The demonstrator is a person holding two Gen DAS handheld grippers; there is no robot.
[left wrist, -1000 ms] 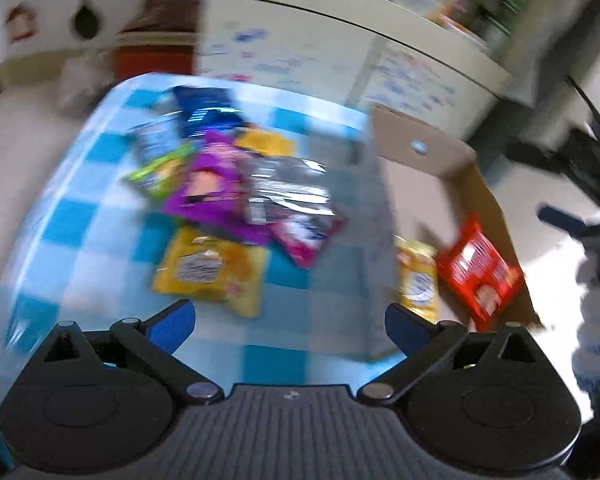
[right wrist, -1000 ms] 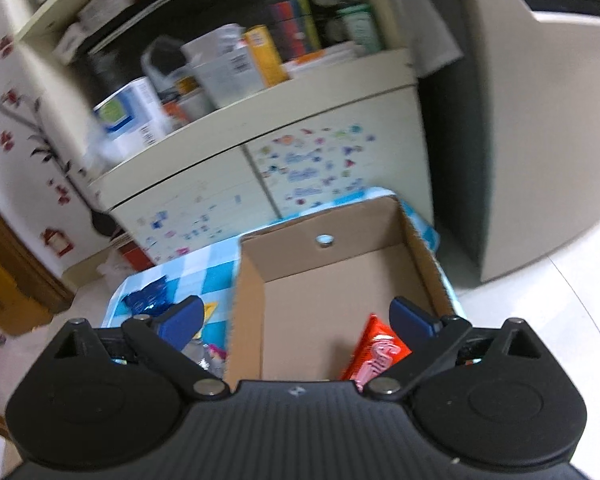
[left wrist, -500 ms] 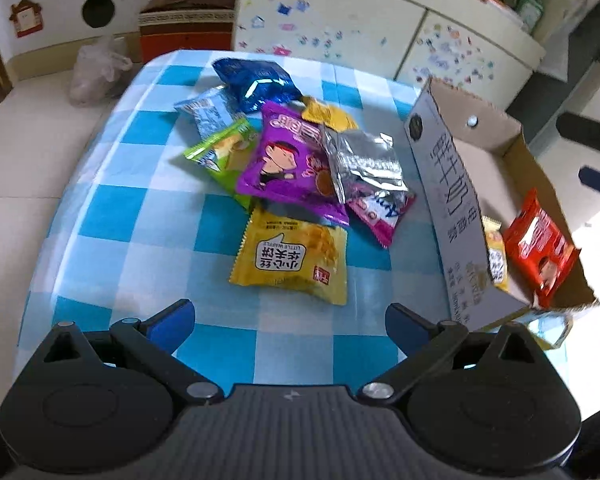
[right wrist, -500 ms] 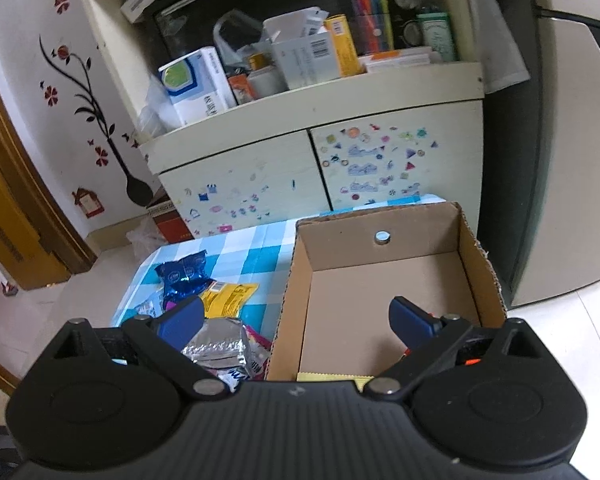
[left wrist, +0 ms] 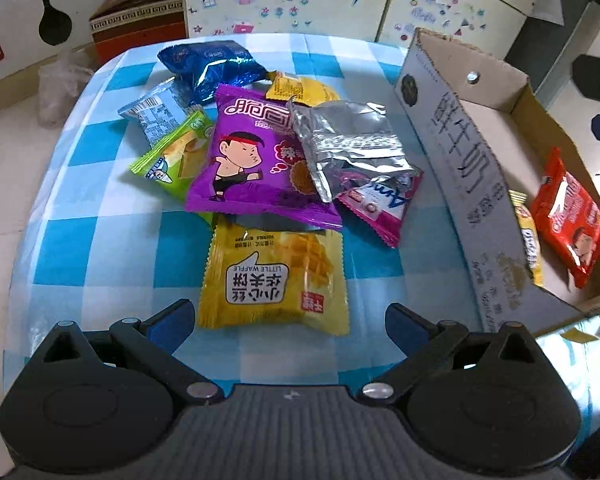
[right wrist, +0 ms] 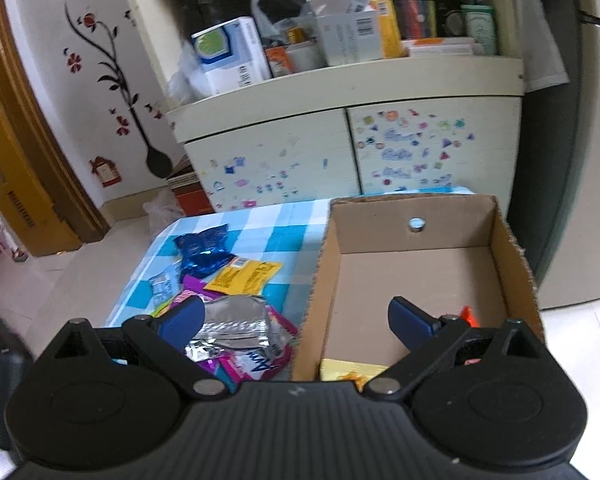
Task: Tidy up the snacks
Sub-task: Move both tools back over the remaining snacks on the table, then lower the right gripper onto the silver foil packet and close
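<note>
Several snack packets lie heaped on a blue-checked table (left wrist: 76,240). Nearest is a yellow waffle packet (left wrist: 274,280), with a purple packet (left wrist: 256,160), a silver packet (left wrist: 352,144), a green packet (left wrist: 176,156) and a blue foil packet (left wrist: 212,64) behind it. My left gripper (left wrist: 284,324) is open, just short of the yellow waffle packet and holding nothing. A cardboard box (left wrist: 460,168) on the right holds a red packet (left wrist: 572,216) and a small yellow packet (left wrist: 530,236). My right gripper (right wrist: 296,322) is open above the box's (right wrist: 416,280) near left wall.
A white cabinet (right wrist: 352,152) with stickers stands behind the table, its shelf crowded with boxes and bottles. A red-brown box (left wrist: 140,20) and a plastic bag (left wrist: 56,88) sit on the floor at the far left. The table's left edge curves down to tiled floor.
My left gripper has swung left from the box and closed in low on the yellow waffle packet. My right gripper has shifted left, bringing more of the snack pile into its view.
</note>
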